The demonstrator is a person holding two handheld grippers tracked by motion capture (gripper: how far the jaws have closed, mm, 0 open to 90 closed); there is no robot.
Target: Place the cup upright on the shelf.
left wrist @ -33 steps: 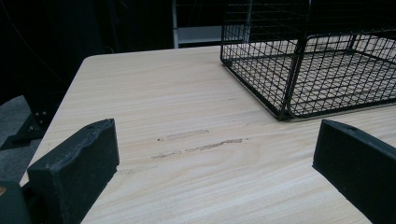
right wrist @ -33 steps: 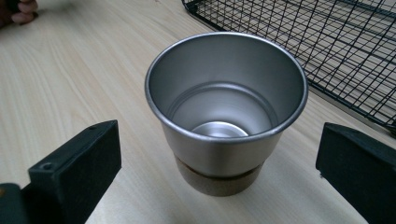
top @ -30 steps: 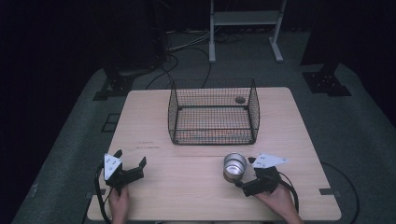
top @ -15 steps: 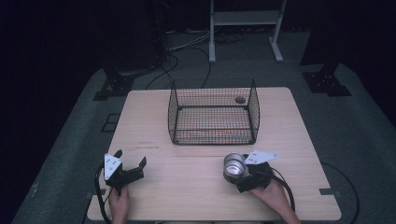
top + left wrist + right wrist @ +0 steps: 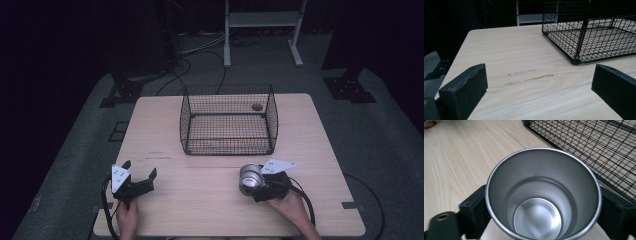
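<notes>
A shiny metal cup (image 5: 249, 176) stands on the wooden table (image 5: 200, 210) at the front right. My right gripper (image 5: 256, 187) has just been closing its jaws and is now shut on the cup. In the right gripper view the cup (image 5: 541, 195) shows its open mouth and empty inside, and the black fingers (image 5: 474, 212) press on both of its sides. My left gripper (image 5: 140, 170) rests at the front left, held by a hand. Its jaws stand wide open around bare wood, as the left gripper view shows (image 5: 541, 77).
A black wire basket (image 5: 227, 146) stands at the table's middle back, just beyond the cup (image 5: 599, 145) and to the right in the left gripper view (image 5: 584, 37). A small round thing (image 5: 257, 106) shows at its far right corner. Cables trail off the front edge.
The right gripper slid left up to the cup, and its jaws have gone from wide open to closed on the cup's sides. The left gripper has not moved.
</notes>
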